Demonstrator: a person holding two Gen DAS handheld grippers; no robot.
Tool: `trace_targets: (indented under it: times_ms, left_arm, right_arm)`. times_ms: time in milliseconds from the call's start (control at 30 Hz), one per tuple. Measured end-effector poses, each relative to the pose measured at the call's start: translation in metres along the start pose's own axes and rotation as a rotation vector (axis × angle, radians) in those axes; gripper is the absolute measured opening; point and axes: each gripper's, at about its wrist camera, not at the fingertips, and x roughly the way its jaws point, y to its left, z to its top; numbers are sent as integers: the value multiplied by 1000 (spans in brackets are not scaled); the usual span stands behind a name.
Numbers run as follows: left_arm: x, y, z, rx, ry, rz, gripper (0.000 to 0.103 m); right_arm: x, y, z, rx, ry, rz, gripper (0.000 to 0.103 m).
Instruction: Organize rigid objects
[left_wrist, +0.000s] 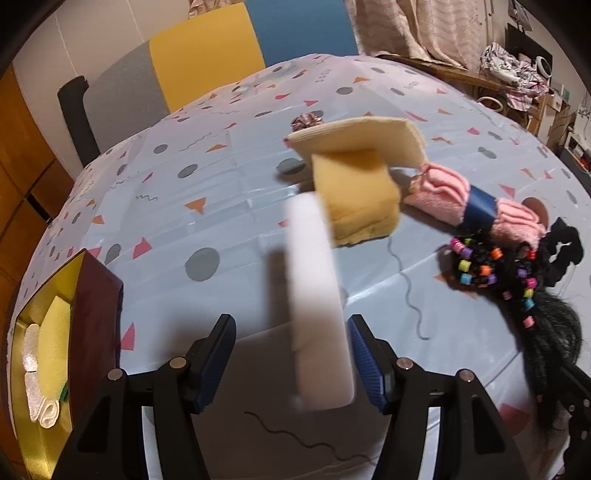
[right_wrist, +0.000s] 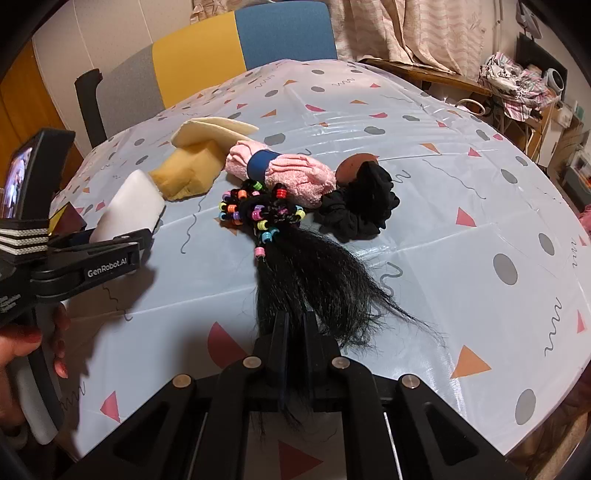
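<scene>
A white sponge block (left_wrist: 317, 295) lies on the tablecloth between the jaws of my left gripper (left_wrist: 293, 354). The jaws stand open: the left pad is well clear of the block and the right pad is at its edge. In the right wrist view the same block (right_wrist: 129, 206) lies by the left gripper's fingers (right_wrist: 144, 236). Behind it are a yellow sponge (left_wrist: 358, 199) and a cream foam sheet (left_wrist: 354, 136). My right gripper (right_wrist: 295, 321) is shut on the loose ends of a black hair piece with coloured beads (right_wrist: 306, 266).
A dark red box (left_wrist: 96, 295) with a gold lining holds a yellow sponge and white rolled cloths at the left table edge. A pink rolled towel (right_wrist: 280, 170) and a black scrunchie (right_wrist: 362, 199) lie mid-table. Chairs stand behind the table. A hand (right_wrist: 22, 347) holds the left gripper.
</scene>
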Motion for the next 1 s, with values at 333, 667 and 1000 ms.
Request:
trace_targets:
  times_ms: [333,667,1000]
  left_arm:
    - [7,5,-1,-1,-6,-6,63]
    - [8,3,-1,20,-39,-66,30]
    - [-5,7,-16,14,-30,-98,19]
  right_arm:
    - [0,2,-1,-10,3,-9,8]
    - [1,2,-1,-9,4,-5,8]
    - [-3,0,1,-1,-17,-12,28]
